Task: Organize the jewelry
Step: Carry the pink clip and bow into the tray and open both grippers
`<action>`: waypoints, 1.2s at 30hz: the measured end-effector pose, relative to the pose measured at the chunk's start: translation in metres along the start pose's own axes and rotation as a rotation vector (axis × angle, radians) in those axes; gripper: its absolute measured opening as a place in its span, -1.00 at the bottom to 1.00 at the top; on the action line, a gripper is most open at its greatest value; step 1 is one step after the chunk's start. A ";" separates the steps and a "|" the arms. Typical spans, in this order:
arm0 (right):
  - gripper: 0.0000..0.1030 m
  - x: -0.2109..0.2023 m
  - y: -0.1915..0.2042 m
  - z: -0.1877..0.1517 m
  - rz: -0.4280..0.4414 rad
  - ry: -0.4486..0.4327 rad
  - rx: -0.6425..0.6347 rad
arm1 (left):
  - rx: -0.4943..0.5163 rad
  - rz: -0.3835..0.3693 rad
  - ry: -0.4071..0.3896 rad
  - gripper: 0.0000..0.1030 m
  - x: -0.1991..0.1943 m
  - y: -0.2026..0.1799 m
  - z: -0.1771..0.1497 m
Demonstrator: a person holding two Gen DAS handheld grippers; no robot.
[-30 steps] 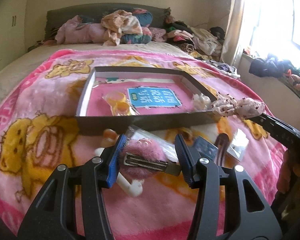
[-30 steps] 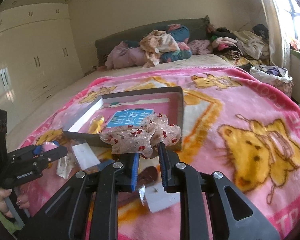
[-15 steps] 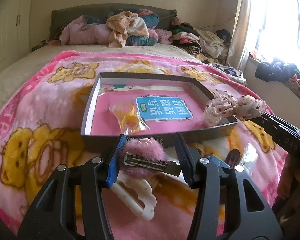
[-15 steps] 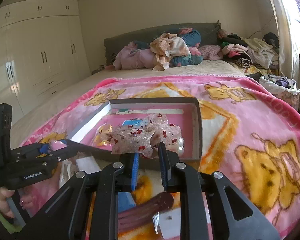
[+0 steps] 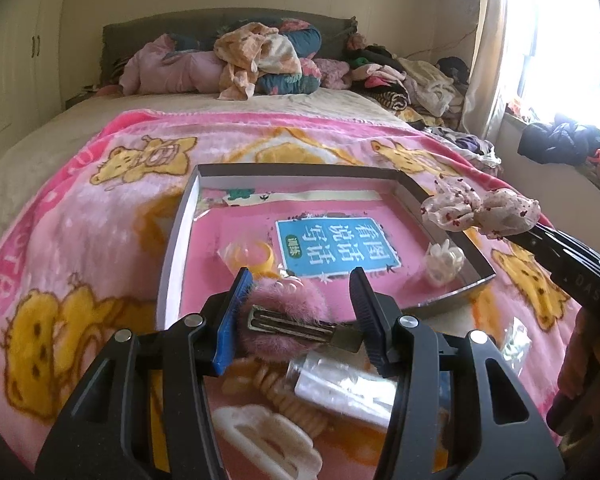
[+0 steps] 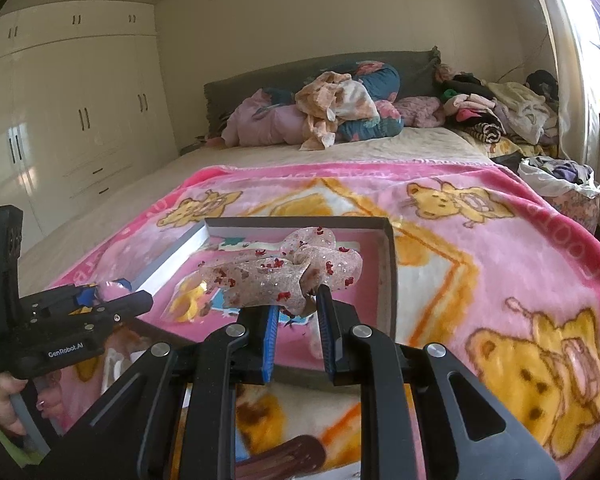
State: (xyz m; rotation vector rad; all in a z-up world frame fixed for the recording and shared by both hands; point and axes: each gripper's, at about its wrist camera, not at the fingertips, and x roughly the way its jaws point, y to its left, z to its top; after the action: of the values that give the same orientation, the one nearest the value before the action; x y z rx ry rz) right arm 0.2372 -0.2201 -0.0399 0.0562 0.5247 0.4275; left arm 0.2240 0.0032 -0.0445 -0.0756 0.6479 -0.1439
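one scrunchie [image 6: 288,276], one fuzzy clip [image 5: 288,312], one tray [image 5: 180,236]

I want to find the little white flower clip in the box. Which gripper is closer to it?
Right. The right gripper, holding the spotted scrunchie, hangs just above the white flower clip. The left gripper is by the box's near edge.

The box [image 5: 172,240] lies open-topped on the blanket [image 5: 80,216], its low walls the only barrier on each side. Inside, a yellow ring [image 5: 256,254] near the left wall and a white clip [image 5: 444,260] in the right near corner take up floor; the middle and far end are bare. Before the near wall, a plastic packet [image 5: 340,384], a white claw clip [image 5: 268,436] and a brown clip [image 6: 284,456] crowd the blanket. Right of the box the blanket is free.
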 end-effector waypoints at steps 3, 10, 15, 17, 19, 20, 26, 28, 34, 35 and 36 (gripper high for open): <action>-0.65 0.007 -0.006 0.003 -0.009 0.005 0.003 | 0.001 0.001 0.002 -0.20 0.006 -0.002 0.006; -0.65 0.023 -0.020 0.009 -0.022 0.030 0.012 | 0.003 0.002 0.019 -0.20 0.026 -0.009 0.021; -0.64 0.040 -0.028 0.013 -0.025 0.060 0.000 | 0.012 -0.006 0.063 -0.19 0.045 -0.017 0.026; -0.64 0.046 -0.031 0.015 -0.034 0.071 -0.010 | 0.022 -0.002 0.081 -0.19 0.053 -0.020 0.027; -0.64 0.054 -0.034 0.016 -0.037 0.086 -0.016 | 0.023 -0.001 0.094 -0.19 0.059 -0.022 0.027; -0.64 0.058 -0.035 0.016 -0.043 0.095 -0.021 | 0.024 -0.004 0.102 -0.19 0.062 -0.023 0.027; -0.63 0.081 -0.043 0.017 -0.031 0.150 -0.033 | 0.041 -0.002 0.128 -0.19 0.076 -0.030 0.026; -0.62 0.087 -0.043 0.017 -0.025 0.161 -0.036 | 0.044 0.001 0.138 -0.19 0.081 -0.032 0.023; -0.59 0.099 -0.045 0.016 -0.021 0.187 -0.029 | 0.039 0.003 0.153 -0.19 0.089 -0.033 0.019; -0.58 0.101 -0.045 0.015 -0.018 0.192 -0.028 | 0.039 0.004 0.155 -0.19 0.090 -0.033 0.019; -0.55 0.102 -0.046 0.014 -0.019 0.197 -0.029 | 0.038 0.005 0.156 -0.19 0.091 -0.033 0.018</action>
State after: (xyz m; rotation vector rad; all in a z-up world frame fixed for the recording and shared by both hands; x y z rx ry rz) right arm 0.3408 -0.2192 -0.0831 -0.0190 0.7121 0.4244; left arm 0.3032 -0.0433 -0.0802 -0.0266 0.8008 -0.1586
